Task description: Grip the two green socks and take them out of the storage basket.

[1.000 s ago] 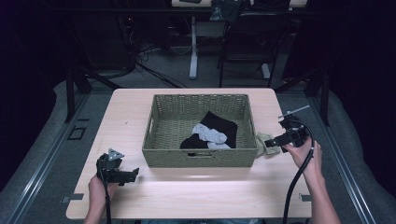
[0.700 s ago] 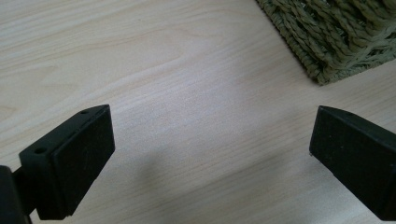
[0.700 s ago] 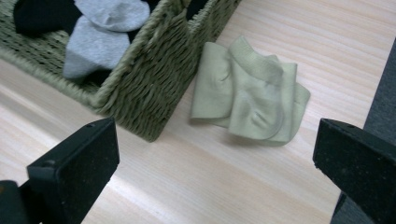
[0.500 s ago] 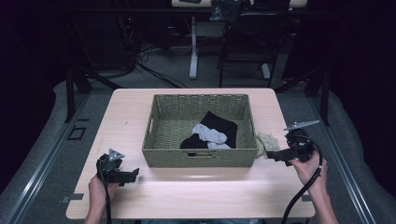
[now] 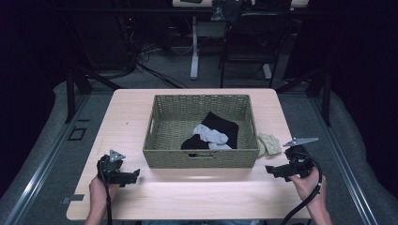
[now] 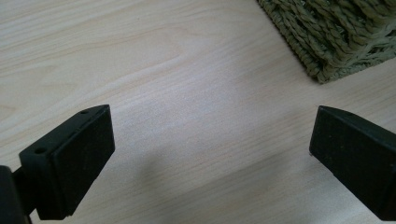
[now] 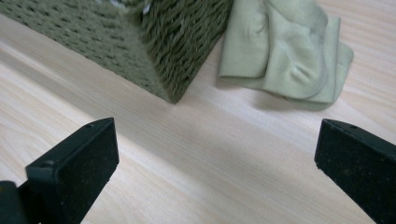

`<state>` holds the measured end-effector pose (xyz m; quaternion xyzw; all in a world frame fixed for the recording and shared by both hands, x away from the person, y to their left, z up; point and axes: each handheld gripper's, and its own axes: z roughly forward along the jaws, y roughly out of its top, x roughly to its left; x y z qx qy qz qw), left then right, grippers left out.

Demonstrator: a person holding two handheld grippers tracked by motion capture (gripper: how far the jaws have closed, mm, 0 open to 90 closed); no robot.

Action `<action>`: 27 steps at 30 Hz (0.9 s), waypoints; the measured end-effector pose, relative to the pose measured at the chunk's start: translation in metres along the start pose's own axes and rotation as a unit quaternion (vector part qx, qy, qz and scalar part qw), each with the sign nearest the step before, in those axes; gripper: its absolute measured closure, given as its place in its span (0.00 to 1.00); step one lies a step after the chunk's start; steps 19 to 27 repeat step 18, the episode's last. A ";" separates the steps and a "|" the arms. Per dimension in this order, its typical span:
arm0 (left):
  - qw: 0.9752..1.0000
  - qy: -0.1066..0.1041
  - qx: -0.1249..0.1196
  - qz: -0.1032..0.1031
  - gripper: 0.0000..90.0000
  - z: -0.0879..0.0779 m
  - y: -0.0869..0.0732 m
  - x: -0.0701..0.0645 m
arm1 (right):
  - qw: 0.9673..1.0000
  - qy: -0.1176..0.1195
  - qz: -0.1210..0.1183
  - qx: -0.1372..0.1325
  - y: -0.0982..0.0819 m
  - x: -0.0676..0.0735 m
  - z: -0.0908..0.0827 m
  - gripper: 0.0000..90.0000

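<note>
No writing is showing anywhere. The right gripper (image 5: 274, 169) is hovering wide open with nothing in its jaws, pale green sock (image 7: 289, 56) at its one o'clock, touching the wicker basket (image 5: 155, 126). The left gripper (image 5: 133, 175) is gaping empty too. The basket's socks are partly hidden.

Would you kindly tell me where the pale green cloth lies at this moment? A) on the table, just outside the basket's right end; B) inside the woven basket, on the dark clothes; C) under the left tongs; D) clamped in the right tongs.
A: the pale green cloth lies on the table against the right end of the basket, and the right tongs stand open short of it.
</note>
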<state>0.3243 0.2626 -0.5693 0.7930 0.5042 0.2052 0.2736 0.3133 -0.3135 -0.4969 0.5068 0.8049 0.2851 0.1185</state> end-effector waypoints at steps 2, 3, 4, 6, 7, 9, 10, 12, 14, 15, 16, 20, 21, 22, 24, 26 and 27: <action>1.000 -0.002 0.003 0.002 0.00 -0.001 0.000 0.000 | 1.000 0.000 0.001 -0.001 -0.004 0.002 0.001 0.00; 1.000 -0.003 0.003 0.001 0.00 -0.001 0.000 0.000 | 1.000 0.000 0.002 0.002 -0.008 0.003 0.003 0.00; 1.000 -0.003 0.002 0.000 0.00 -0.001 0.000 0.000 | 1.000 0.003 0.002 0.005 -0.010 0.003 0.004 0.00; 1.000 -0.001 0.001 0.000 0.00 -0.001 0.000 0.001 | 1.000 0.001 0.004 0.008 -0.016 0.005 0.007 0.00; 1.000 -0.001 0.001 0.000 0.00 -0.001 0.000 0.001 | 1.000 -0.001 0.003 0.011 -0.018 0.006 0.008 0.00; 1.000 -0.001 0.001 0.002 0.00 0.000 0.000 0.000 | 1.000 0.003 0.005 0.010 -0.021 0.007 0.009 0.00; 1.000 -0.002 0.003 0.002 0.00 -0.001 0.001 0.000 | 1.000 0.004 0.006 0.010 -0.024 0.008 0.009 0.00; 1.000 -0.002 0.002 0.004 0.00 0.000 0.001 0.000 | 1.000 0.006 0.009 0.014 -0.030 0.010 0.012 0.00; 1.000 -0.003 0.003 0.003 0.00 0.000 0.001 0.000 | 1.000 0.008 0.009 0.012 -0.032 0.010 0.014 0.00; 1.000 -0.004 0.002 0.003 0.00 0.000 0.002 0.000 | 1.000 0.007 0.008 0.018 -0.033 0.009 0.016 0.00; 1.000 -0.003 0.002 0.003 0.00 0.000 0.002 0.000 | 1.000 0.007 0.008 0.018 -0.033 0.009 0.016 0.00; 1.000 -0.002 -0.001 0.003 0.00 0.001 0.002 0.000 | 1.000 0.008 0.006 0.021 -0.032 0.008 0.017 0.00; 1.000 -0.002 -0.001 0.003 0.00 0.001 0.002 0.000 | 1.000 0.008 0.006 0.021 -0.032 0.008 0.017 0.00; 1.000 -0.002 -0.001 0.003 0.00 0.001 0.002 0.000 | 1.000 0.008 0.006 0.021 -0.032 0.008 0.017 0.00; 1.000 -0.002 -0.001 0.003 0.00 0.001 0.002 0.000 | 1.000 0.008 0.006 0.021 -0.032 0.008 0.017 0.00; 1.000 -0.002 -0.001 0.003 0.00 0.001 0.002 0.000 | 1.000 0.008 0.006 0.021 -0.032 0.008 0.017 0.00; 1.000 -0.002 -0.001 0.003 0.00 0.001 0.002 0.000 | 1.000 0.008 0.006 0.021 -0.032 0.008 0.017 0.00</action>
